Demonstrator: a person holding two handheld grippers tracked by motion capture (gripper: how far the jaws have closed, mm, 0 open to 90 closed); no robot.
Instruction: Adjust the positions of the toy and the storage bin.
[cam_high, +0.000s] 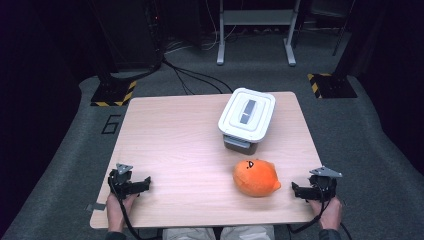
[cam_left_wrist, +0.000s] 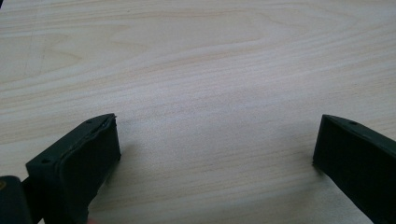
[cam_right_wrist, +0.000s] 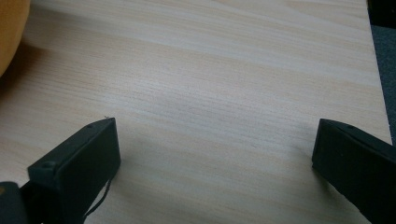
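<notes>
- My right gripper (cam_high: 299, 190) rests at the near right edge of the table (cam_high: 175, 145), jaws spread wide, nothing between them; in the right gripper view (cam_right_wrist: 215, 154) just bare wood lies ahead, with the orange plush toy (cam_right_wrist: 11, 32) at the far left.
- My left gripper (cam_high: 144, 183) sits at the near left corner, jaws likewise wide and empty, well apart from everything.
- The plush toy (cam_high: 255, 177) lies on the table near my right gripper, not touched. The white lidded box (cam_high: 246, 118) stands just beyond it, lid on.
- Step, as I judge it: start pose, no reach begun.
- Next move likely calls for swinging the right gripper left toward the toy, jaws kept wide to straddle its soft body; the box lid probably needs opening too.
</notes>
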